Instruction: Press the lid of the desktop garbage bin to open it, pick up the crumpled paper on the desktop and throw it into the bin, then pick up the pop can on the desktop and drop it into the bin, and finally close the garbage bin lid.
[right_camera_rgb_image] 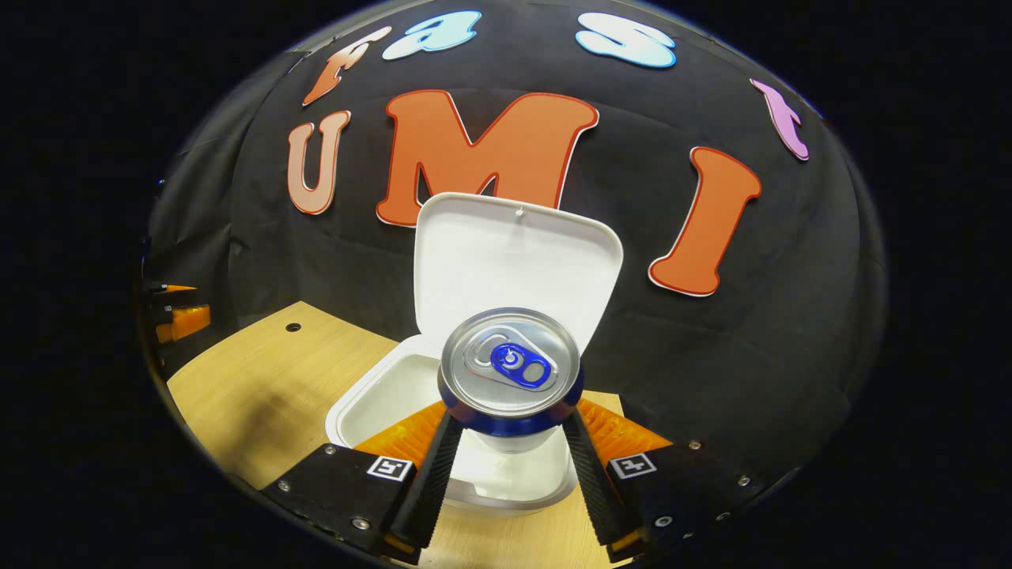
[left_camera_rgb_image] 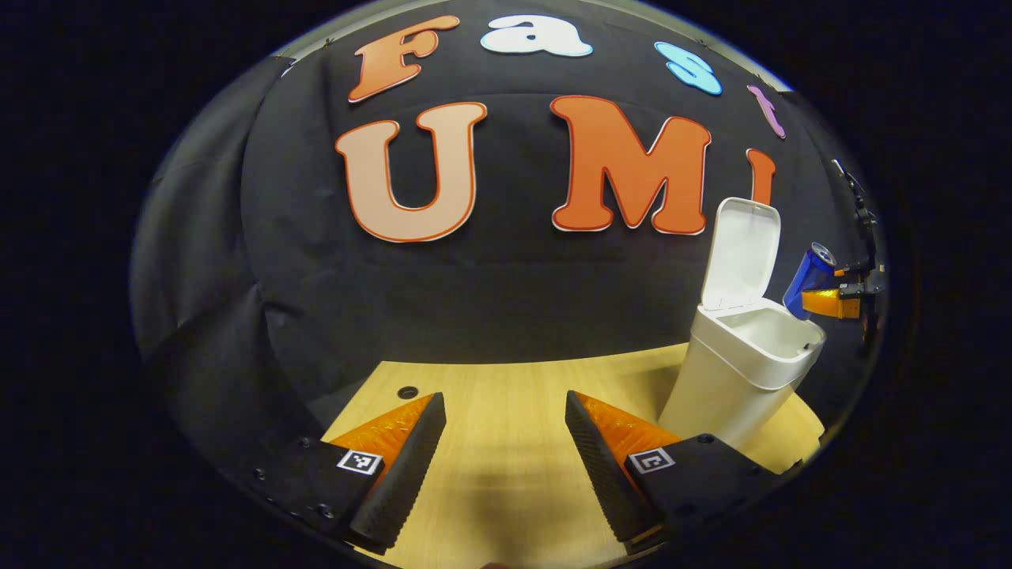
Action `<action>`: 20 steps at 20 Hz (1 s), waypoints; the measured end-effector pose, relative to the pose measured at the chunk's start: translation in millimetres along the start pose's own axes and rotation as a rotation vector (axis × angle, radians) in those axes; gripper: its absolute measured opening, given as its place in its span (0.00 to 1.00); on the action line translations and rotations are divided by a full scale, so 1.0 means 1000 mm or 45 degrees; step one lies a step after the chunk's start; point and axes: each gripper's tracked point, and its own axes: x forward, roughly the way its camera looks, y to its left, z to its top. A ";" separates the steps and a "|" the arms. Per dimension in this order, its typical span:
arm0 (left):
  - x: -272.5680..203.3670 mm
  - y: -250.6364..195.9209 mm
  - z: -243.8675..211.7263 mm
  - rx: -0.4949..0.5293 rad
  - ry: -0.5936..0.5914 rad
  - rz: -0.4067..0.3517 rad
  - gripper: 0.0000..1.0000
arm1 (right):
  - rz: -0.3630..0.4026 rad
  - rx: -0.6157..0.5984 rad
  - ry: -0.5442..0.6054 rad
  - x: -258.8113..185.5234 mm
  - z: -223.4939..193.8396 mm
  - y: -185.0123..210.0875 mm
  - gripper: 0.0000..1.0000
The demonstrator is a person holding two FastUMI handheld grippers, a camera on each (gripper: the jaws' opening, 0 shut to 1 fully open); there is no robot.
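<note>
The white desktop bin (left_camera_rgb_image: 735,379) stands on the wooden table with its lid (left_camera_rgb_image: 742,251) flipped up. In the right gripper view the bin's open mouth (right_camera_rgb_image: 379,407) lies just below and behind a blue pop can (right_camera_rgb_image: 510,371), its silver top with a blue tab facing the camera. My right gripper (right_camera_rgb_image: 506,442) is shut on the can and holds it over the bin's opening. In the left gripper view the same can (left_camera_rgb_image: 808,278) hangs tilted at the bin's right, held by that gripper (left_camera_rgb_image: 826,303). My left gripper (left_camera_rgb_image: 506,431) stands open over bare table, left of the bin.
The wooden table (left_camera_rgb_image: 506,474) has a small round hole (left_camera_rgb_image: 408,392) near its back left. The black cloth wall rises close behind the bin. My left gripper shows far off at the left edge of the right gripper view (right_camera_rgb_image: 178,316).
</note>
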 end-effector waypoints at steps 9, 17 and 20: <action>-0.042 0.037 -0.013 0.069 -0.039 0.148 0.97 | 0.019 -0.011 0.068 0.024 -0.014 0.024 0.78; -0.057 0.046 -0.018 0.056 -0.048 0.160 0.97 | -0.008 0.007 0.048 0.014 -0.005 0.022 0.84; -0.060 0.046 -0.023 0.043 -0.044 0.148 0.97 | -0.020 0.014 0.030 0.006 0.003 0.019 0.86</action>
